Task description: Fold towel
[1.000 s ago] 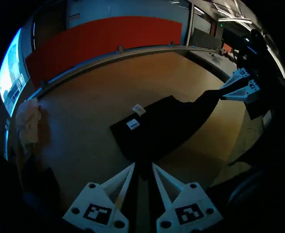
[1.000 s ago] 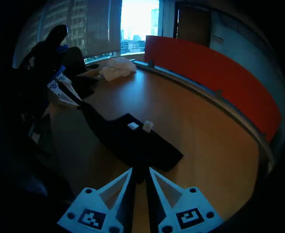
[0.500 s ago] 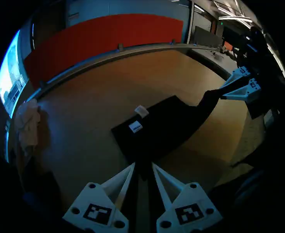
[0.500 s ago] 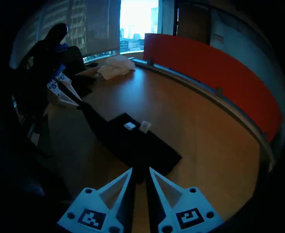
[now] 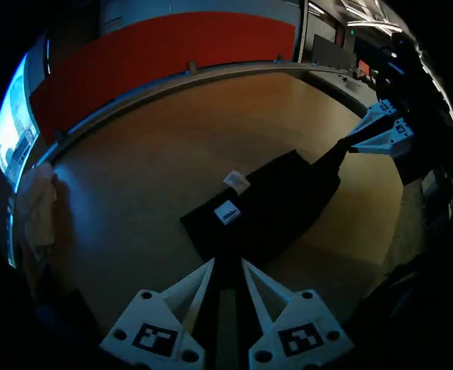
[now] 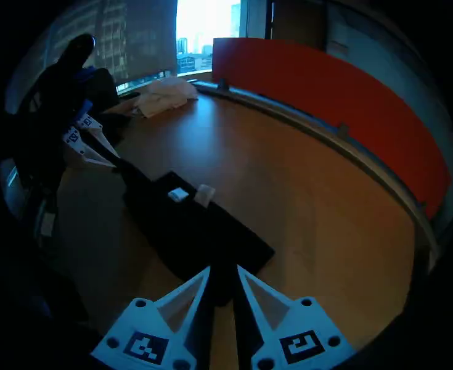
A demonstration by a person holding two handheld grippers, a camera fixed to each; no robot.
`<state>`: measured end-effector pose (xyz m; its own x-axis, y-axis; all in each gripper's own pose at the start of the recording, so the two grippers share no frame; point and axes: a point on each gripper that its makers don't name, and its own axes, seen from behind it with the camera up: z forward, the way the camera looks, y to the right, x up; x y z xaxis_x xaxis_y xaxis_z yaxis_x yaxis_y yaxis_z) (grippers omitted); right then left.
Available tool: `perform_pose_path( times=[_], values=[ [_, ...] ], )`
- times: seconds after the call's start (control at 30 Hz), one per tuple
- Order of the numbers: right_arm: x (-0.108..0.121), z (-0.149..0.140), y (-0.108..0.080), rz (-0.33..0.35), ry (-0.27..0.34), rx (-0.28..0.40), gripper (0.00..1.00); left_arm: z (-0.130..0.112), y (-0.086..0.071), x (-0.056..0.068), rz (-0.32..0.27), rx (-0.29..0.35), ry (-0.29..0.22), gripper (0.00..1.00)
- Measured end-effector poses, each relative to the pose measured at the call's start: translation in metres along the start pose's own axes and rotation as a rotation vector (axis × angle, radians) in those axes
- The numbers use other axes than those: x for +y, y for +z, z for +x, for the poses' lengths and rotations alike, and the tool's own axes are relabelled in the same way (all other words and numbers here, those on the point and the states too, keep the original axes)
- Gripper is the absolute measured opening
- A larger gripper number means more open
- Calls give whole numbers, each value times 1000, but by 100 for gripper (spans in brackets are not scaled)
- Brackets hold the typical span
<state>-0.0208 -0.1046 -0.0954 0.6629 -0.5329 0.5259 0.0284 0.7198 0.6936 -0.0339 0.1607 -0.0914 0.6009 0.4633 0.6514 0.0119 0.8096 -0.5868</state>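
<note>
A dark towel with two white tags lies stretched over the wooden table. My left gripper is shut on one of its near corners. The right gripper shows far right in the left gripper view, pinching the other corner, which rises off the table. In the right gripper view the towel runs from my right gripper, shut on its corner, to the left gripper at far left, held by a dark-sleeved person.
A heap of pale cloth lies at the table's far end by the window, also seen as pale cloth at left. A red partition runs along the table's far edge. Bare wood surrounds the towel.
Both grippers have moved forward over the table with the towel corners. The towel now lies closer and flatter, and the raised strip between the grippers has shortened.
</note>
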Motion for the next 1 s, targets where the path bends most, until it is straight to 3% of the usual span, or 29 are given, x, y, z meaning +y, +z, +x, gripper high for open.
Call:
perform_pose_path(
  times=[0.6, 1.0],
  values=[
    [18, -25, 36, -14, 51, -73, 16, -10, 48, -11, 16, -58, -11, 16],
    [30, -39, 59, -46, 86, -100, 23, -10, 80, -30, 110, -71, 26, 35]
  ],
)
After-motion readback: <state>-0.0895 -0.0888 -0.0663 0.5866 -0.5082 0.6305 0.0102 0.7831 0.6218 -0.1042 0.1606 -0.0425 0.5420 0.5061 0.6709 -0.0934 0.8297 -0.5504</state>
